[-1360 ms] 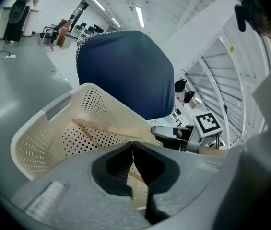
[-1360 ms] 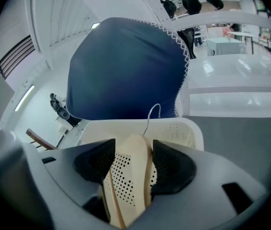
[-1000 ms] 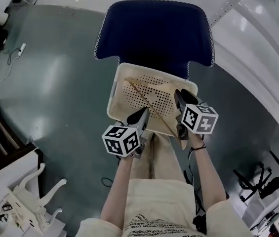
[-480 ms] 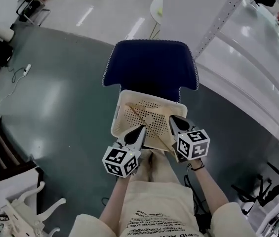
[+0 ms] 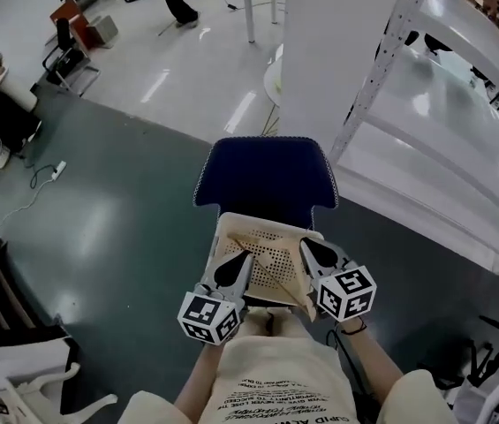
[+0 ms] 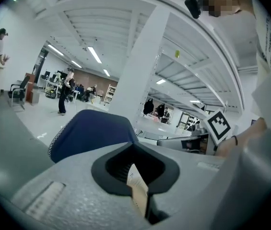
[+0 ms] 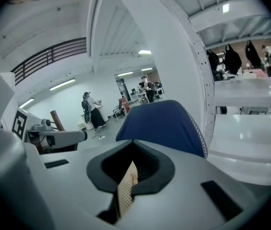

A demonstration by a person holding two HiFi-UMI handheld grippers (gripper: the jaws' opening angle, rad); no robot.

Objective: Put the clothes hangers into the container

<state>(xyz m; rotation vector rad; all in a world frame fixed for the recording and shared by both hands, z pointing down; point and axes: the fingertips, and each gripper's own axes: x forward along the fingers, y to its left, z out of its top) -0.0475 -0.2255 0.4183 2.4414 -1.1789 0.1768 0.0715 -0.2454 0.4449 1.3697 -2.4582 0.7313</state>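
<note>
A cream perforated basket (image 5: 231, 226) hangs between the blue chair (image 5: 265, 170) and the person's lap. Thin wooden hangers (image 5: 265, 270) lie slanted inside it. My left gripper (image 5: 237, 263) is shut on the basket's near left wall; a cream strip of the basket (image 6: 136, 189) shows between the closed left gripper (image 6: 135, 178) jaws. My right gripper (image 5: 309, 253) is shut on the near right wall, and the basket's perforated edge (image 7: 124, 193) is pinched in the right gripper (image 7: 128, 178).
A white shelving rack (image 5: 426, 140) and a white pillar (image 5: 337, 51) stand to the right behind the chair. Dark furniture (image 5: 2, 325) and a white chair (image 5: 46, 405) sit at the lower left. A cable (image 5: 41, 175) lies on the grey floor, and people stand far off.
The view has pulled back and tilted up. The basket and both grippers now sit lower and smaller in the picture, closer to the person's lap and off the chair seat.
</note>
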